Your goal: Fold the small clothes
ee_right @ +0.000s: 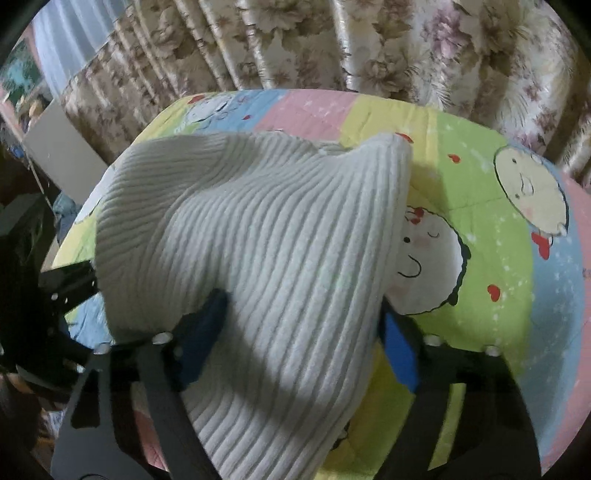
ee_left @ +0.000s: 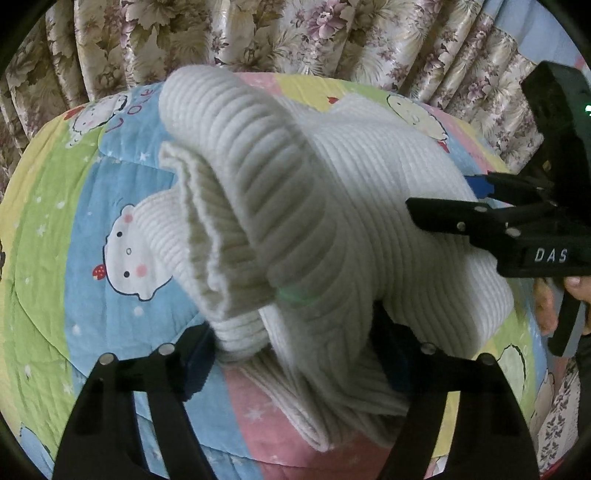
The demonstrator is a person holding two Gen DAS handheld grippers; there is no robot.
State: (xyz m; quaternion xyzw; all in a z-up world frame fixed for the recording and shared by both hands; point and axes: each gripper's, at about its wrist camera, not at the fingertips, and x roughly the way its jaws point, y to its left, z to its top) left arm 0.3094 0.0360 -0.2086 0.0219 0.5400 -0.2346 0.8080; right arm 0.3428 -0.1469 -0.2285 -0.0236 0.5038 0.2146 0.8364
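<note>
A white ribbed knit garment (ee_left: 314,177) hangs bunched above the cartoon-print quilt (ee_left: 55,240), its folded cuff or hem drooping toward the camera. My left gripper (ee_left: 295,354) is shut on the garment's lower bunch, the cloth filling the gap between its blue pads. In the left wrist view my right gripper (ee_left: 454,199) comes in from the right and pinches the garment's right edge. In the right wrist view the garment (ee_right: 277,240) drapes up and away from my right gripper (ee_right: 303,332), which is shut on it. My left gripper (ee_right: 85,284) shows dark at the left edge.
The quilt (ee_right: 480,206) covers a bed that fills both views. Floral curtains (ee_left: 258,29) hang close behind the far edge of the bed, and they are also visible in the right wrist view (ee_right: 369,44). A hand (ee_left: 576,284) holds the right gripper. A grey panel (ee_right: 62,155) stands at the far left.
</note>
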